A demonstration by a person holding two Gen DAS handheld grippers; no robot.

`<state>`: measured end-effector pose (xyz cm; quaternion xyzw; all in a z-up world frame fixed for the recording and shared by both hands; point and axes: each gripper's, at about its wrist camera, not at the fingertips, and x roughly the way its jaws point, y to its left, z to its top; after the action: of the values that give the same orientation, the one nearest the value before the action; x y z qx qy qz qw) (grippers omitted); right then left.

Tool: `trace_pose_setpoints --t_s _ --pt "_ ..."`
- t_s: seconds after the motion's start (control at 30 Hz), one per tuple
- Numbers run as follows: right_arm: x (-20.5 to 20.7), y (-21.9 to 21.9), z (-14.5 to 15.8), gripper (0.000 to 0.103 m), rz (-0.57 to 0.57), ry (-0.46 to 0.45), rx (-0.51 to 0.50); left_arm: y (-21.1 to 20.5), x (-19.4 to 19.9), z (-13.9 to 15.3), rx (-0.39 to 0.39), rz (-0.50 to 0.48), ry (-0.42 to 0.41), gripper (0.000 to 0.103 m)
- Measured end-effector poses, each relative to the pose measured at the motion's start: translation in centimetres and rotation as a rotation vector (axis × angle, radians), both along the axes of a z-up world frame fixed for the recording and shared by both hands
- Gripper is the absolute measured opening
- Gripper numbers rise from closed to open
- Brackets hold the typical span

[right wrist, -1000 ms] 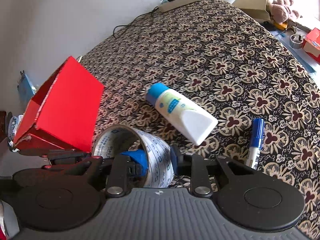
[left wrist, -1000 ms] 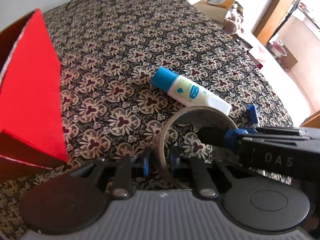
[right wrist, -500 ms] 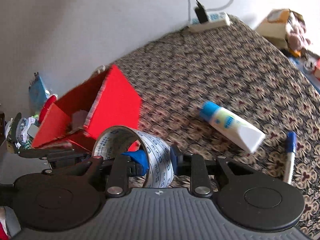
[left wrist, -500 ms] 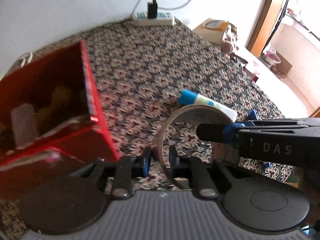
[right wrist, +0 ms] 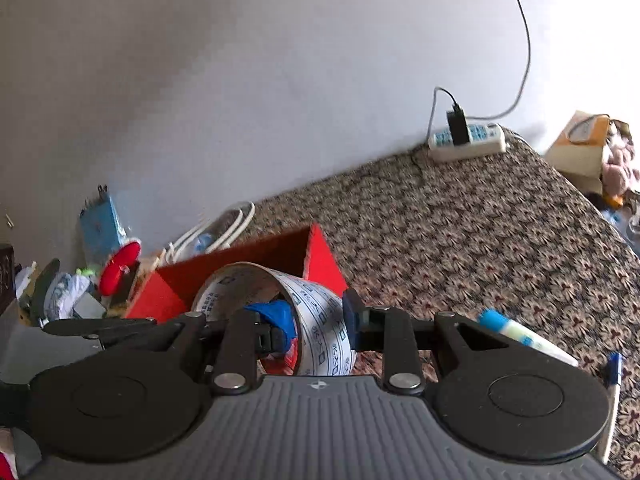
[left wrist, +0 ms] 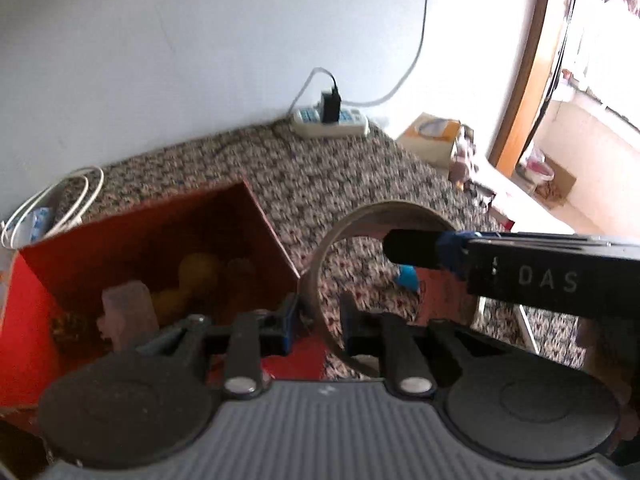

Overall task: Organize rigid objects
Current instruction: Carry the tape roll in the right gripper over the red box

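Note:
A tape roll point(left wrist: 394, 210), brown inside and printed white outside point(right wrist: 324, 320), hangs in the air at the right-hand corner of an open red box point(left wrist: 160, 232). My left gripper point(left wrist: 318, 324) is shut on the roll's near wall. My right gripper point(right wrist: 316, 320) has one blue pad inside the ring and one outside. Its jaws are opening, with the pads still against the wall. In the left wrist view its black finger point(left wrist: 412, 248) reaches into the ring from the right. Yellow items and a pale block lie in the box.
A white tube with a blue cap point(right wrist: 524, 340) and a blue-capped pen point(right wrist: 614, 372) lie on the patterned cloth point(right wrist: 480, 240) to the right. A power strip point(right wrist: 466, 140) sits by the wall. Clutter and white cables point(right wrist: 216, 232) lie left of the red box point(right wrist: 324, 264).
Both grippers have risen with the tape roll and carried it left to the red box, whose inside now shows. Tube and pen have stayed on the cloth.

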<state>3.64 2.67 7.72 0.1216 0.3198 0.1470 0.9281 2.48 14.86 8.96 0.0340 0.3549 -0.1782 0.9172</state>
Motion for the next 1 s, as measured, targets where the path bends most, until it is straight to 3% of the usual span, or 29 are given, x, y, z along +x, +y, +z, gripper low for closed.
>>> trace_pose_setpoints --t_s 0.17,0.33,0.47,0.6,0.73,1.0 --pt "1.5 2.4 0.2 0.009 0.022 -0.035 0.006 2.7 1.0 1.3 -0.023 0.016 -0.050 0.014" --pt "3.8 5.4 0.3 0.009 0.058 -0.066 -0.057 5.6 3.2 0.7 -0.052 0.045 -0.041 0.014" --pt "5.8 7.8 -0.3 0.008 0.113 -0.068 -0.143 7.7 5.4 -0.9 -0.094 0.064 0.016 0.014" --pt "7.5 10.4 -1.5 0.008 0.179 -0.029 -0.264 9.9 7.6 -3.4 -0.161 0.086 0.128 0.013" --pt "8.7 12.5 -2.7 0.007 0.241 0.018 -0.374 10.6 8.8 -5.4 -0.161 0.092 0.213 0.013" --pt "10.7 13.6 -5.3 0.005 0.307 0.165 -0.389 12.0 9.6 -7.8 -0.135 0.143 0.317 0.013"
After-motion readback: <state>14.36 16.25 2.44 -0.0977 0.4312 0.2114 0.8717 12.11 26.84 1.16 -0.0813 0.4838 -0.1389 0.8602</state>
